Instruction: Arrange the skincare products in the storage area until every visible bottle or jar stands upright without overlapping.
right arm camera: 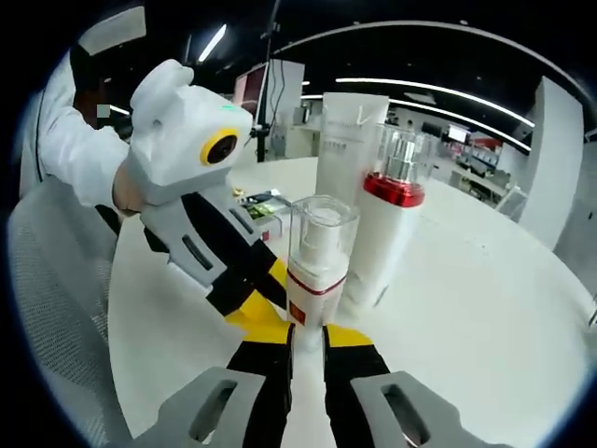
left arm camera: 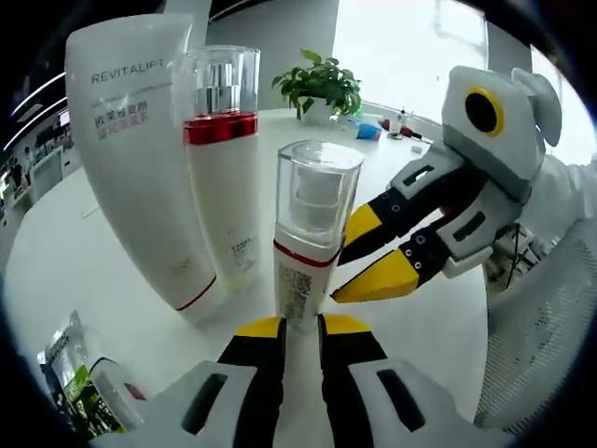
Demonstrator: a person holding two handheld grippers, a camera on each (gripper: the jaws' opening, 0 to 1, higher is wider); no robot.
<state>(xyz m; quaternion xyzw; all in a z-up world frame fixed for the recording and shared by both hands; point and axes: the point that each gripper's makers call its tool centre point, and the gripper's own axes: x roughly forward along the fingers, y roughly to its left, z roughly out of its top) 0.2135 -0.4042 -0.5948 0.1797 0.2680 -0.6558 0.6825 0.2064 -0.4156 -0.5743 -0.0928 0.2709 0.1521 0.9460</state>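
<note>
Standing upright, small pump bottle (left arm camera: 312, 229) sits just beyond left tongs (left arm camera: 300, 327).

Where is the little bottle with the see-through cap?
The small bottle stands upright on the white table, mid-frame in both gripper views, just beyond each gripper's tips. The taller red-banded bottle and the white tube stand close beside it.

White round table (left arm camera: 56, 252) under everything. Potted green plant (left arm camera: 320, 86) at its far edge — small clutter (left arm camera: 382, 124) just beside it. Green-and-black packet (left arm camera: 75, 378) lies flat near the table's rim — mesh chair back (left arm camera: 541, 345) alongside.
</note>
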